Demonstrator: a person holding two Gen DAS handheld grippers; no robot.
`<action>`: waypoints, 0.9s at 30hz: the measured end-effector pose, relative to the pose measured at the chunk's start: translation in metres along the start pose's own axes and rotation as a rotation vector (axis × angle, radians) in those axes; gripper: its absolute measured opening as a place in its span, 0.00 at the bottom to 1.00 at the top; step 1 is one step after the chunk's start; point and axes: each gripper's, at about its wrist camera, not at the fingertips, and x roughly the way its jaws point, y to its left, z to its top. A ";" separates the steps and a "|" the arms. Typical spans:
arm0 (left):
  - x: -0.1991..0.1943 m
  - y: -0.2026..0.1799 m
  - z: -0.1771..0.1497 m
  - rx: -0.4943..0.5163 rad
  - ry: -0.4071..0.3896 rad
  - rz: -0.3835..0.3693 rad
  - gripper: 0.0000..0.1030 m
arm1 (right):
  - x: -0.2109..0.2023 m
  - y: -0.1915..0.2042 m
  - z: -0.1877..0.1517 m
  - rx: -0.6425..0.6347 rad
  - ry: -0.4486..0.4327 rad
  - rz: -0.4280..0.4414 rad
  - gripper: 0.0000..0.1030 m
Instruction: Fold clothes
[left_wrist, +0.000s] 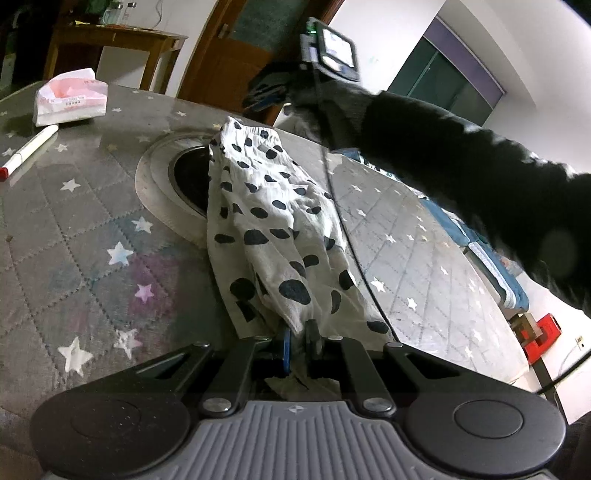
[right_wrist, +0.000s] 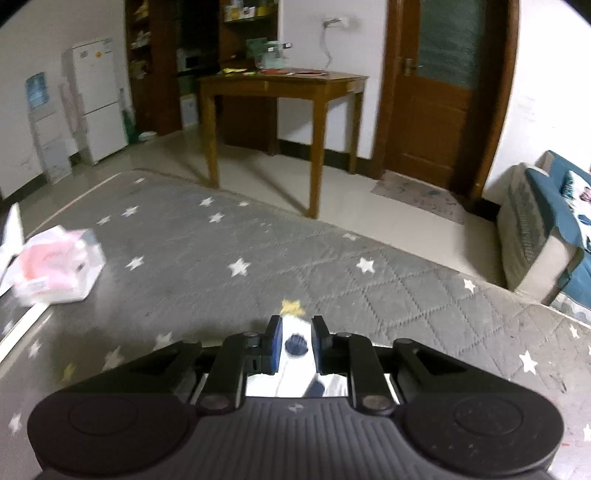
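Observation:
A white garment with black polka dots (left_wrist: 273, 221) stretches lengthwise over the grey star-patterned table cover (left_wrist: 92, 236). My left gripper (left_wrist: 298, 334) is shut on its near end. The far end rises toward my right gripper, seen from behind in the left wrist view (left_wrist: 328, 55) with a black-sleeved arm. In the right wrist view my right gripper (right_wrist: 296, 330) holds a fold of the dotted garment (right_wrist: 295, 347) between its blue pads, above the cover (right_wrist: 221, 258).
A tissue pack (left_wrist: 70, 98) and a marker pen (left_wrist: 27, 151) lie at the far left; the pack also shows in the right wrist view (right_wrist: 55, 267). A round recess (left_wrist: 184, 177) is under the garment. A wooden table (right_wrist: 280, 96), door and sofa (right_wrist: 546, 229) stand beyond.

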 end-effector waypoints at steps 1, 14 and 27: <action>0.000 0.000 0.000 0.000 0.000 0.002 0.09 | -0.007 0.000 -0.002 -0.014 0.006 0.011 0.16; -0.013 0.008 0.006 0.003 -0.024 0.105 0.27 | -0.110 0.037 -0.112 -0.320 0.090 0.214 0.31; 0.022 -0.001 0.062 0.060 -0.080 0.110 0.29 | -0.198 0.057 -0.223 -0.344 0.044 0.359 0.35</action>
